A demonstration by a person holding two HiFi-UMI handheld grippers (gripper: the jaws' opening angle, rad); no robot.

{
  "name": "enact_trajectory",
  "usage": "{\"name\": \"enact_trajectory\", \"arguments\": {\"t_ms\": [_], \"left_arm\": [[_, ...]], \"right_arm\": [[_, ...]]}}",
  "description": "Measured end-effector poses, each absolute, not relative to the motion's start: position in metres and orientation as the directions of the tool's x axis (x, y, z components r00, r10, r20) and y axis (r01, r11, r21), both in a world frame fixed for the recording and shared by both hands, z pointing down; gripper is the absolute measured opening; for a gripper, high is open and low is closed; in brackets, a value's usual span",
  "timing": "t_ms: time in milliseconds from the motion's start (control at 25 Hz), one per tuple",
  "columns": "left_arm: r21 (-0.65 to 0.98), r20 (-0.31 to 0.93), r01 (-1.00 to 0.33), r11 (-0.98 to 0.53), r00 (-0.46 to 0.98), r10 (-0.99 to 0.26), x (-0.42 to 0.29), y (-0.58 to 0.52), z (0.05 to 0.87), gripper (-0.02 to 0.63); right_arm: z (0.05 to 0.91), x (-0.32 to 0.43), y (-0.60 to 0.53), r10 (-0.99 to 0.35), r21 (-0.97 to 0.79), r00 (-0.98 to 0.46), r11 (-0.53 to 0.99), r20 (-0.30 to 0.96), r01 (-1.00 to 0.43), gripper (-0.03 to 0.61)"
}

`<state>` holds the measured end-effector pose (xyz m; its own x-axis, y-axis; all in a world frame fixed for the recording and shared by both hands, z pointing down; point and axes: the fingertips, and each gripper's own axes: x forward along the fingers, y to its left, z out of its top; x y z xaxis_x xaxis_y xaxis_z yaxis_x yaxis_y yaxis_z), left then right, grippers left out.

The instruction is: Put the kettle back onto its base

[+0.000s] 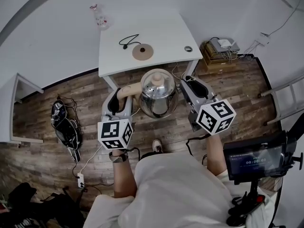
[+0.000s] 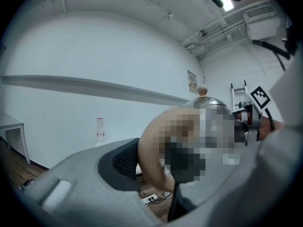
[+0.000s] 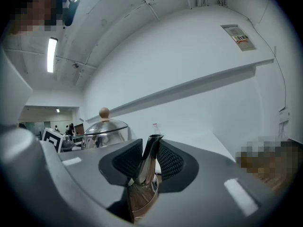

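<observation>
A round steel kettle (image 1: 157,95) with a wooden knob hangs in the air in front of the white table (image 1: 166,32), held from both sides. My left gripper (image 1: 124,98) is shut on its pale wooden handle (image 1: 129,91), which fills the gap between the jaws in the left gripper view (image 2: 154,150). My right gripper (image 1: 186,87) is shut on the steel spout (image 3: 147,164), its ribbed pads pressing both sides. The round wooden base (image 1: 142,51) with its black cord lies on the table, beyond the kettle.
A clear bottle (image 1: 99,17) stands on the floor behind the table, and a small ring (image 1: 188,48) lies near its right edge. A stack of boxes (image 1: 219,51) sits right of the table. Black gear (image 1: 64,127) and a power strip (image 1: 80,179) lie on the wooden floor at left.
</observation>
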<state>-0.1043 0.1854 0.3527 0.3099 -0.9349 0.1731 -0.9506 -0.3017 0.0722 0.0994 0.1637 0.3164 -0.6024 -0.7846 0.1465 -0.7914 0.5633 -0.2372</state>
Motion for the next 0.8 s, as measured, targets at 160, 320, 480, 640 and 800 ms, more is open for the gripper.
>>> {"name": "enact_trajectory", "arguments": {"t_ms": [160, 320, 480, 640, 800], "left_arm": [[0.070, 0.199, -0.949, -0.308, 0.316, -0.928, -0.121, 0.146, 0.363, 0.153], [0.066, 0.203, -0.946, -0.318, 0.325, -0.924, -0.124, 0.140, 0.357, 0.155], [0.074, 0.197, -0.944, -0.321, 0.329, -0.923, -0.125, 0.135, 0.352, 0.155], [0.075, 0.187, -0.944, -0.321, 0.330, -0.925, -0.126, 0.132, 0.349, 0.155], [0.064, 0.188, -0.941, -0.331, 0.337, -0.923, -0.126, 0.130, 0.348, 0.155]], "right_arm": [[0.331, 0.082, 0.125, -0.778, -0.228, -0.600, 0.560, 0.185, -0.797, 0.104], [0.324, 0.079, 0.120, -0.791, -0.207, -0.582, 0.547, 0.189, -0.811, 0.106], [0.318, 0.078, 0.115, -0.796, -0.203, -0.574, 0.540, 0.190, -0.817, 0.107], [0.316, 0.077, 0.113, -0.797, -0.198, -0.572, 0.540, 0.193, -0.818, 0.107], [0.316, 0.077, 0.111, -0.803, -0.199, -0.564, 0.531, 0.194, -0.824, 0.107]]}}
